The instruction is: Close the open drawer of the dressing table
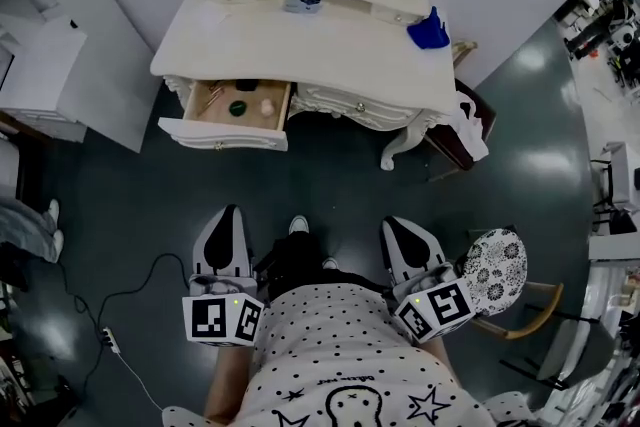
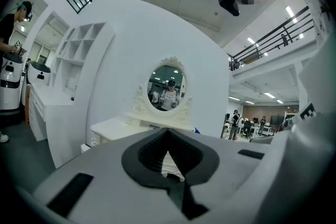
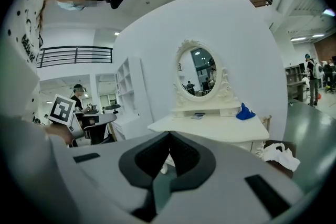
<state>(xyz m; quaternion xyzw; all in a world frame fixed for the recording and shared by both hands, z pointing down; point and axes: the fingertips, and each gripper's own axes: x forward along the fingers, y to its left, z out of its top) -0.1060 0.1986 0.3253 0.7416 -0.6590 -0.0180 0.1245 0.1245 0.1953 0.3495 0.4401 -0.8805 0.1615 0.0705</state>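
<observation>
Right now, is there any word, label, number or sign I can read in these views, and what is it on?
None can be read.
Shirt: a line of small print, too small to read.
Left tool and right tool: square coded markers on their cubes, no letters.

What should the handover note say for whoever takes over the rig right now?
Left gripper: jaws together, empty, well short of the table.
Right gripper: jaws together, empty, about as far back.
Dressing table: straight ahead. Its drawer on the left side is pulled out, with small items inside.
Done: nothing yet, and neither gripper touches the drawer.
To do: close in, set closed jaws against the drawer front and push it flush. The gripper on the drawer's side looks better lined up.
</observation>
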